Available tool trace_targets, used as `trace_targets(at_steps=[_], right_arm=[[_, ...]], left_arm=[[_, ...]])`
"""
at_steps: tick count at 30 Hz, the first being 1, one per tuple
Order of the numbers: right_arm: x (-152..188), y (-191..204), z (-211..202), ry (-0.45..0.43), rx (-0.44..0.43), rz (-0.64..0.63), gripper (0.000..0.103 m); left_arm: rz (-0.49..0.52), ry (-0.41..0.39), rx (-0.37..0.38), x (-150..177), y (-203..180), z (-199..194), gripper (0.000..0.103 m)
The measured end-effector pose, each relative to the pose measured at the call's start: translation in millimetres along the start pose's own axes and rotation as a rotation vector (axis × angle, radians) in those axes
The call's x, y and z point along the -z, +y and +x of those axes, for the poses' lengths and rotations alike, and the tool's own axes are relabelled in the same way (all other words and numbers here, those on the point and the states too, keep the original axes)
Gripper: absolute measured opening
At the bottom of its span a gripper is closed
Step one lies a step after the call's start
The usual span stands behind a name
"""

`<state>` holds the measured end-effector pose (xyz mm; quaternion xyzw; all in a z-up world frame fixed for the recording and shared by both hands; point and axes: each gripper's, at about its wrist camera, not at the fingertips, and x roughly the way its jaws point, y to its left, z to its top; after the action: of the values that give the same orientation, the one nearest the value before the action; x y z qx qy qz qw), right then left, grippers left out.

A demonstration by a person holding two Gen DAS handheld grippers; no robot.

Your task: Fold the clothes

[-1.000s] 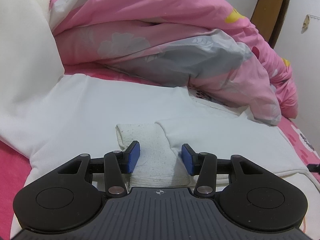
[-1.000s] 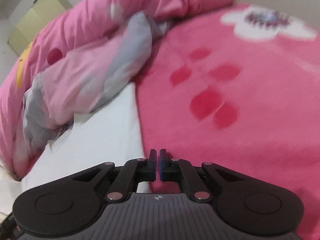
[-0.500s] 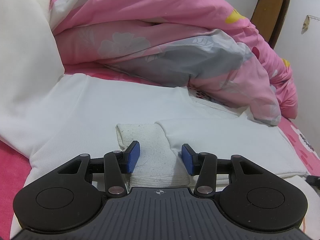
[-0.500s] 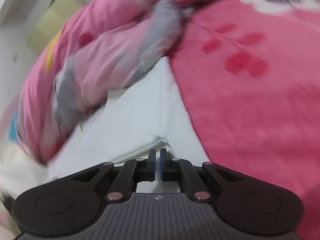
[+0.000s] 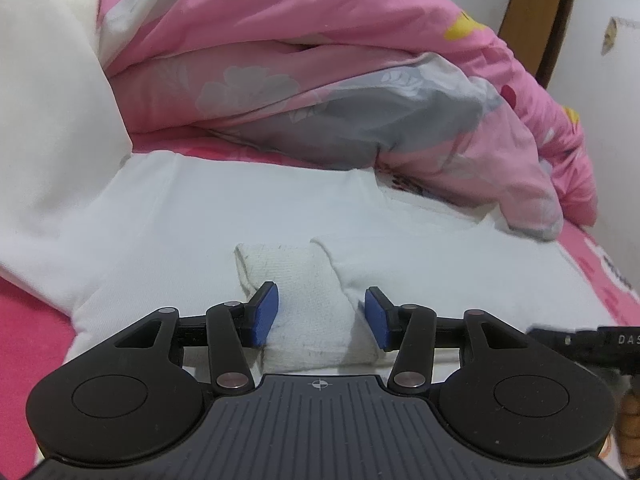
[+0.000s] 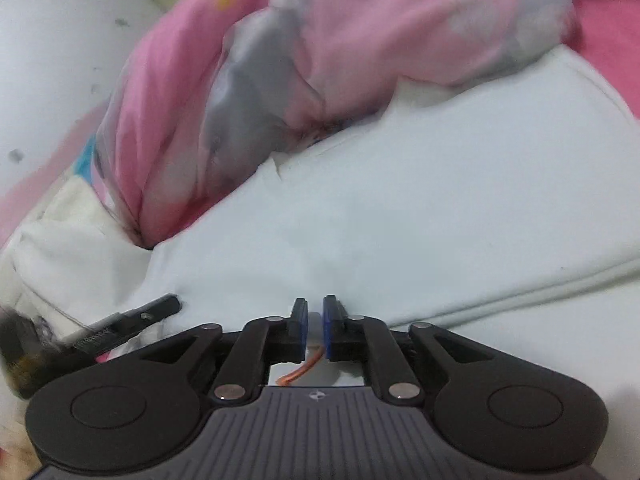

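White garment [image 5: 248, 216] is lying across the middle of both frames, its ribbed cuff [image 5: 304, 308] sitting between the left gripper [image 5: 318, 314]'s half-open, opening jaws. Right gripper [image 6: 315, 326] is hovering nearly closed, gripping nothing. Pink quilt [image 5: 320, 64] is filling the upper frame.

A bunched pink duvet [image 5: 304, 52] with grey panels and pale flower prints lies heaped across the far side of the bed, spilling down toward the right. Yellow patches show near its top right. Beneath it runs a deep pink bedsheet [image 5: 28, 320], visible at near left and far right. A brown wooden door [image 5: 536, 28] stands in the far right corner against a white wall [image 5: 592, 92], where a small cream object [image 5: 610, 36] hangs.
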<state>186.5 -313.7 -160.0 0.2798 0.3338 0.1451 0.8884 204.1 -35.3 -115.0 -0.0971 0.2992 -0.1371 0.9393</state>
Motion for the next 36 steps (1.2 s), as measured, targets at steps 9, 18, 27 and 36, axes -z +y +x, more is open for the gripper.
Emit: trace_targets(at_steps=[9, 18, 27, 36], right_arm=[[0.1, -11.6, 3.5, -0.013, -0.049, 0.047, 0.006], [2.5, -15.1, 2.2, -0.018, -0.056, 0.046, 0.006], [0.7, -6.7, 4.4, -0.01, -0.003, -0.003, 0.004], [-29.2, 82.0, 34.1, 0.048, 0.139, -0.26, 0.014]], left_arm=[[0.07, 0.013, -0.162, -0.6, 5.2, -28.6, 0.066], [0.297, -0.092, -0.067, -16.9, -21.7, -41.3, 0.061], [0.235, 0.04, 0.028, -1.8, -2.6, 0.7, 0.043], [0.191, 0.046, 0.052, -2.6, 2.9, 2.4, 0.044]])
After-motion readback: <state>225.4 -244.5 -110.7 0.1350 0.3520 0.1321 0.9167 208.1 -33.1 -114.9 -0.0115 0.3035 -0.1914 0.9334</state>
